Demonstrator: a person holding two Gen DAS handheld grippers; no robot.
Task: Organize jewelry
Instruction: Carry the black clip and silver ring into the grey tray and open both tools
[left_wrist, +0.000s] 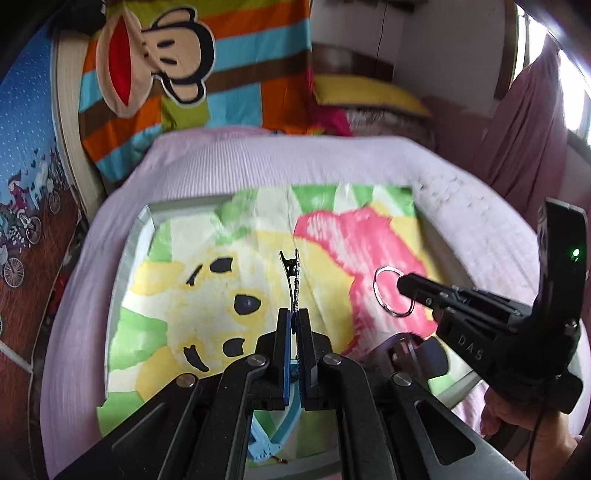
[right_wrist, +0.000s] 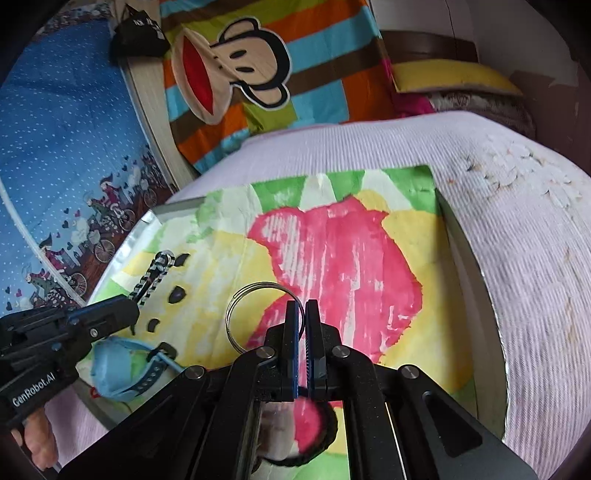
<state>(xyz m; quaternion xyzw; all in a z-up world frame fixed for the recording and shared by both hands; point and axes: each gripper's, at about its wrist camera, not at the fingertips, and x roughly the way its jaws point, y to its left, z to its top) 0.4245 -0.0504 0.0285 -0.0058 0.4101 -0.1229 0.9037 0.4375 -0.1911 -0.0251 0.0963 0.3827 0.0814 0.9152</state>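
Note:
My left gripper (left_wrist: 294, 314) is shut on a slim black-and-white checkered hair clip (left_wrist: 294, 284), which sticks out upright beyond the fingertips above the tray. The right wrist view shows this clip (right_wrist: 155, 271) from the side, held by the left gripper (right_wrist: 135, 308). My right gripper (right_wrist: 302, 308) is shut on the edge of a thin silver ring (right_wrist: 228, 314), lifted over the red patch of the cloth. In the left wrist view the right gripper (left_wrist: 402, 284) comes in from the right with the ring (left_wrist: 375, 288).
A metal tray (right_wrist: 469, 266) lined with a bear-print cloth (left_wrist: 207, 295) lies on a lilac bed cover. A light blue strap-like item (right_wrist: 122, 365) lies at the tray's near left. A round dark-rimmed object (right_wrist: 325, 439) sits under the right gripper. Pillows and a striped monkey blanket (left_wrist: 192, 66) are behind.

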